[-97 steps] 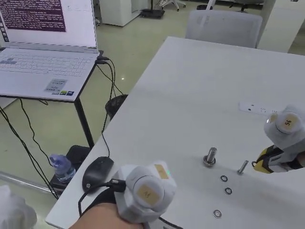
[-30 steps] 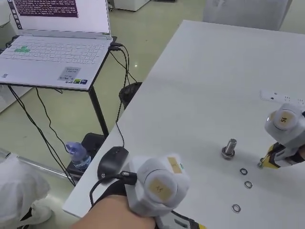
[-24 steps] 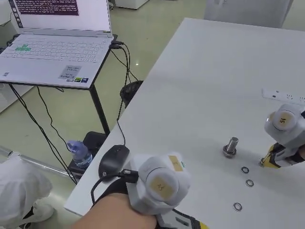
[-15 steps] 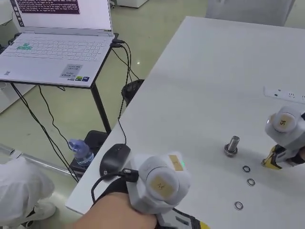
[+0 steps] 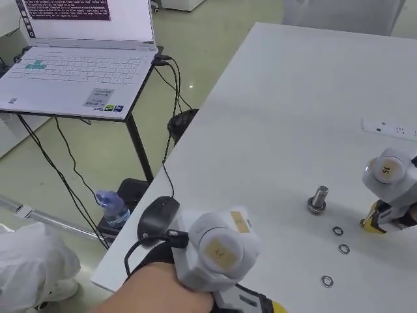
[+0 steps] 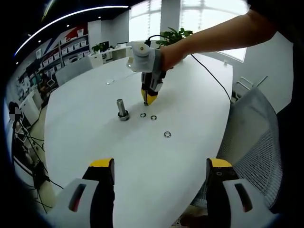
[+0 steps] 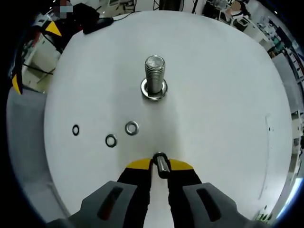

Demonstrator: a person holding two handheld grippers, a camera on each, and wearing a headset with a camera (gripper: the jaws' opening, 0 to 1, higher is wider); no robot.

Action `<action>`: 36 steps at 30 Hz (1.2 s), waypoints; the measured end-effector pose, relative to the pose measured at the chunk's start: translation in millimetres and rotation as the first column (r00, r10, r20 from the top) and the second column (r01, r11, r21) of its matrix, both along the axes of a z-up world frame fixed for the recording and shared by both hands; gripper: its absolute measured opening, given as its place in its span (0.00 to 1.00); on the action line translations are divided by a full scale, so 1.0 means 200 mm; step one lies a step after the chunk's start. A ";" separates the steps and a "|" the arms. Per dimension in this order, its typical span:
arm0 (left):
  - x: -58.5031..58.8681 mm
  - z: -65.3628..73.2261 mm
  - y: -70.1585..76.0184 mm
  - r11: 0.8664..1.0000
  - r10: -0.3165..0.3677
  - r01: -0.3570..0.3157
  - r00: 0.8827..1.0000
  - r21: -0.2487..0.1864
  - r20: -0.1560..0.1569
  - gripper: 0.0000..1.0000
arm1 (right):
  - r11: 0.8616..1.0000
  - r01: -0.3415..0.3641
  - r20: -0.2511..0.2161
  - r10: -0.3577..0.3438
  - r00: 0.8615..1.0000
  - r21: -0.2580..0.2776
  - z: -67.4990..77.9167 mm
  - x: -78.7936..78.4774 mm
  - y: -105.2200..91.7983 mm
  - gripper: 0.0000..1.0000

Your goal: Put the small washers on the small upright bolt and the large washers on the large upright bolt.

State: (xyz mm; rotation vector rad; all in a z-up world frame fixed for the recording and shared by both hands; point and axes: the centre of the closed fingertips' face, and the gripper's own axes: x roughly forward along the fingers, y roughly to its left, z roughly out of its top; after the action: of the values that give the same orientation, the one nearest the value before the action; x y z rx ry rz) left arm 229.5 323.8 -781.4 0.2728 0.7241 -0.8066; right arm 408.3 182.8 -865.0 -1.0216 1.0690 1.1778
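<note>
Right gripper (image 7: 159, 168): closed on small bolt (image 7: 161, 163), down at surface (image 7: 213, 95), near large bolt (image 7: 155, 78) and three loose washers (image 7: 132, 128). Left gripper (image 6: 160, 166): wide open, empty. Advice: seat bolt vertical, release slowly

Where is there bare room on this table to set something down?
Free: the wide tabletop between the far edge, the power strip and the large bolt. Crowded: near side, around the bolt, three washers and the right hand-held gripper.
</note>
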 end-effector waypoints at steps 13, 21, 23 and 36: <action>0.00 0.02 -0.01 1.000 0.002 -0.002 1.000 -0.004 0.006 0.79 | 1.000 0.006 0.004 -0.006 1.000 0.026 0.03 0.01 0.02 0.22; -0.01 0.03 -0.02 1.000 -0.001 0.001 1.000 -0.011 0.009 0.81 | 0.998 0.001 0.003 -0.002 1.000 0.055 0.09 0.01 0.02 0.28; -0.01 0.04 -0.03 1.000 0.007 -0.007 1.000 -0.025 0.002 0.82 | 0.998 -0.003 0.000 0.003 1.000 0.068 0.12 0.01 0.04 0.30; 0.00 0.06 -0.02 1.000 -0.001 0.002 1.000 -0.016 0.019 0.82 | 0.991 -0.085 0.006 0.084 0.996 0.107 0.16 -0.01 0.17 0.33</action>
State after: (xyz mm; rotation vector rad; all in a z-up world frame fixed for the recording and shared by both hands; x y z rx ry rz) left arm 229.5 320.5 -768.9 0.2661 0.6992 -0.8101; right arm 406.6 216.8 -832.1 -0.9919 0.9591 1.2888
